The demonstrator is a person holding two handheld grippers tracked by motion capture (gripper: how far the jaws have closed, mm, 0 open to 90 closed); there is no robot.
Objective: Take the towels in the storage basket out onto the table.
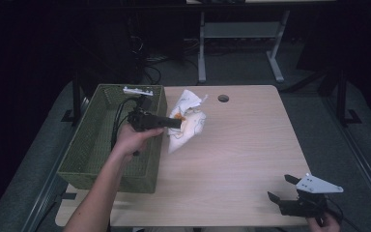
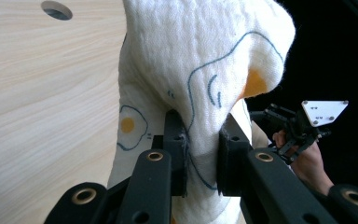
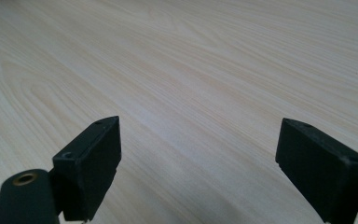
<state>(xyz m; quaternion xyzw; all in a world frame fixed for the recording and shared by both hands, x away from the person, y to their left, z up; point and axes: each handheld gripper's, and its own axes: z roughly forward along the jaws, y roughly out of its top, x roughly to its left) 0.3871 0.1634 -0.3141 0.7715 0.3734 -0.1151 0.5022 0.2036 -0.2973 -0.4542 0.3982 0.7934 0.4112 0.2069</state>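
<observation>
in the high view we are looking down on a pale wooden table [image 1: 241, 154] with a green woven basket [image 1: 96, 159] sitting along its left edge. the left gripper [image 1: 176, 123] is reaching out level from over the basket's right wall, and its jaws are pinching a white cloth [image 1: 191, 126] printed with fried eggs. the cloth is hanging and bunching just beside the basket, its lower end touching the tabletop. a round cable hole [image 1: 223, 98] is showing near the far edge of the table, a little to the right of the cloth. the right gripper [image 1: 281, 188] is resting at the near right corner, well apart from the cloth, its jaws standing wide with nothing between them.

in the left gripper view we are seeing the two black jaws pressing narrow on a fold of the white cloth [image 2: 200, 70], which is rising above them and draping down between them. blue outlines and orange yolks are running across the fabric. the table [image 2: 46, 93] is lying to the left, and the right gripper [image 2: 272, 119] with its grey plate is showing farther off at the right, a hand around it.

in the right gripper view we are looking along the right gripper [image 3: 198, 154], its jaws spreading wide over bare wood grain of the table [image 3: 191, 70], holding nothing.
</observation>
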